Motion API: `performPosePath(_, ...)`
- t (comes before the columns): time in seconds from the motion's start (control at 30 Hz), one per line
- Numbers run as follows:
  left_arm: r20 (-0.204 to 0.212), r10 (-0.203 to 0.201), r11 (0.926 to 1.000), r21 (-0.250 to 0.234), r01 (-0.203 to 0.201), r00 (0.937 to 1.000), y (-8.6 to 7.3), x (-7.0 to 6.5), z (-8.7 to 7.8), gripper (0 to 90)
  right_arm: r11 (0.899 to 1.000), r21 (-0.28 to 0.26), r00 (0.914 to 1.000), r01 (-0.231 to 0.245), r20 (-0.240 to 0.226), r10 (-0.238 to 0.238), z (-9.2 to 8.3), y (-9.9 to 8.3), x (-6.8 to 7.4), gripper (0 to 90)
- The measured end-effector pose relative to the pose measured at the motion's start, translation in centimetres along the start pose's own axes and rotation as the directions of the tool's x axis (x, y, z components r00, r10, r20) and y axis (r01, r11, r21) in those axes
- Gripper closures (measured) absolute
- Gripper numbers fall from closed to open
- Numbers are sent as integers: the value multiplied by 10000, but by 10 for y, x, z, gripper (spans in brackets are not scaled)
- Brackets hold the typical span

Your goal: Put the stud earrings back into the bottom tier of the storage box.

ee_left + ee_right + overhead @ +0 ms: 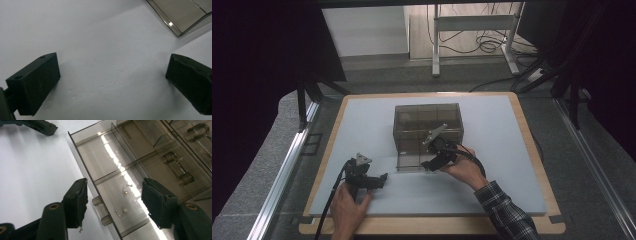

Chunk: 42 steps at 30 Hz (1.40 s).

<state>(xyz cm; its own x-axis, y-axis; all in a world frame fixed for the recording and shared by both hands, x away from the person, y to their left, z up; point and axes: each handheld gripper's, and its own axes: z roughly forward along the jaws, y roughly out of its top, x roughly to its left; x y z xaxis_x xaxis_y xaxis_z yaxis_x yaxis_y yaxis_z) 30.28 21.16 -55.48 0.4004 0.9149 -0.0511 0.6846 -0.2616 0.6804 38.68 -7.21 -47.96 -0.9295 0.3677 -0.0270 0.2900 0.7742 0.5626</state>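
Note:
A smoky see-through drawer cabinet (pixel 428 125) stands at the middle of the white board. Its lower-left drawer (pixel 411 162) is pulled out toward me. In the right gripper view the drawer (pixel 110 157) has divided compartments, and two small hooked earrings with pearls (pixel 127 189) (pixel 121 212) lie in the nearest one. My right gripper (pixel 430 164) (pixel 115 185) is open, its jaws standing either side of the drawer's front wall above the handle (pixel 101 210). My left gripper (pixel 383 178) (pixel 112 62) is open over bare board, left of the drawer, holding nothing.
The white board (pixel 362 125) lies on a wooden tabletop (pixel 532 150). A corner of the drawer (pixel 180 15) shows at the top right of the left gripper view. Other shut drawers with clear handles (pixel 177 168) sit beside the pulled-out one. A desk frame and cables (pixel 482 40) stand beyond.

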Motion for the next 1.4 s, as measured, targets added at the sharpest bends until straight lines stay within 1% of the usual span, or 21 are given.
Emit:
performPosePath(0.1,0,-33,10000,-28,33,10000,0,0,0,0,10000,-26,10000,3,24,-3,-2,-1,1,347)
performPosePath(0.37,3,42,10000,35,-42,10000,0,0,0,0,10000,-57,10000,-30,33,31,-5,-6,3,311)
performPosePath(0.57,2,40,10000,34,-40,10000,0,0,0,0,9998,-178,10000,-69,31,70,-8,-8,6,283)
performPosePath(0.63,3,39,10000,35,-39,10000,0,0,0,0,9998,-204,10000,-5,42,6,-9,-9,6,275)
performPosePath(0.83,0,4,10000,5,-4,10000,0,0,0,0,9997,-234,9999,-82,56,83,-12,-12,8,253)
performPosePath(1.0,0,-1,10000,-1,1,10000,0,0,0,0,9996,-234,9997,-147,165,151,-17,-17,11,207)
performPosePath(1.2,1,-43,10000,-38,43,10000,0,0,0,0,9992,-204,9994,-336,106,338,-20,-23,12,150)
performPosePath(1.4,-2,-34,10000,-31,34,10000,0,0,0,0,9991,-289,9994,-318,95,321,-25,-29,14,118)
